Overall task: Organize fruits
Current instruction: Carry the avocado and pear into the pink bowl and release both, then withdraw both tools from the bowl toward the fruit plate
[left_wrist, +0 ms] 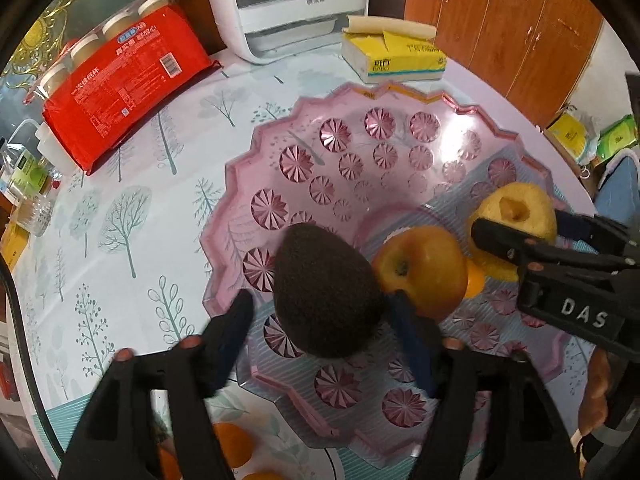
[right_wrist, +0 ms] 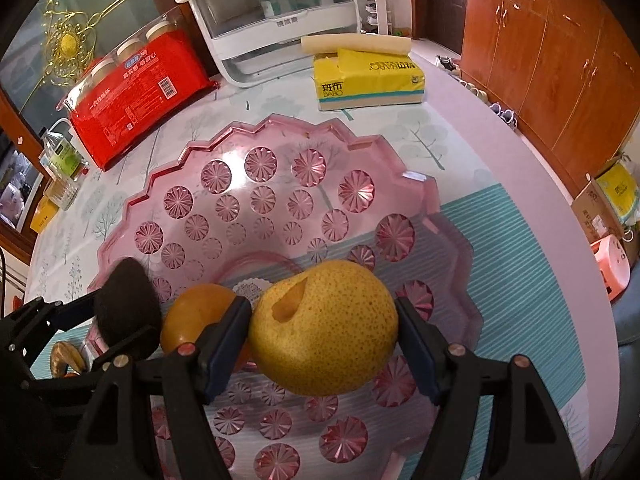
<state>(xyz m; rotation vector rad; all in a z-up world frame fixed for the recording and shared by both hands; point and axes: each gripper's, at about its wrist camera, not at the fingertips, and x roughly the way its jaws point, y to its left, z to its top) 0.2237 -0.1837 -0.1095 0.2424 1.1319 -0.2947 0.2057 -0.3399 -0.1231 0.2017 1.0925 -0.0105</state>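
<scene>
I saw a round table (right_wrist: 480,128) under a tree-print cloth. On it lay a pink plastic fruit tray (right_wrist: 224,140), a red pack of paper cups (right_wrist: 136,100), a yellow tissue pack (right_wrist: 368,80), a white appliance (right_wrist: 276,20) and loose oranges (left_wrist: 236,444).

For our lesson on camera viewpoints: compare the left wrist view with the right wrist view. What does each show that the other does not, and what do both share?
Only the left wrist view shows loose oranges on the table outside the bowl.

Only the right wrist view shows the pink stool on the floor.

Both show the pink bowl, the dark avocado between the left tongs, the yellow pear between the right tongs, the red packet and the tissue pack.
</scene>
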